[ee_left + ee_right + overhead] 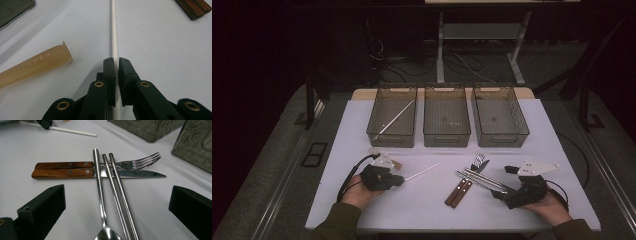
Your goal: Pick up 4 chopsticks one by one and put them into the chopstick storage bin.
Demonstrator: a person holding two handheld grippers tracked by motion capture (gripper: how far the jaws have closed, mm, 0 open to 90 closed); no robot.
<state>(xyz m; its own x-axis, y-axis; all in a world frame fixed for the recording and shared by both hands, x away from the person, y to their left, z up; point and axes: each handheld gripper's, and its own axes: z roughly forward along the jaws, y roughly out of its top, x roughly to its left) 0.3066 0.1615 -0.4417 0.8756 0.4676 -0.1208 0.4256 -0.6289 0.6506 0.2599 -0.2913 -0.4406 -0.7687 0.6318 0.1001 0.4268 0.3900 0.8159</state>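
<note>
My left gripper (401,179) (116,60) is shut on a thin white stick (423,172) (114,37) that lies on the white table (422,205) and points away to the right. A second white stick (396,118) rests aslant in the left bin (392,116). My right gripper (500,193) (118,192) is open, its jaws wide on either side of a metal spoon (99,190) and two metal chopsticks (117,187) (484,180). These lie across a wooden-handled knife (63,174) and fork (140,161) (462,187).
Three translucent grey bins stand in a row at the back: left, middle (447,116) and right (499,116). A beige piece marked LUSN (35,65) lies on the table just left of the left jaws. The table's front edge is close to both hands.
</note>
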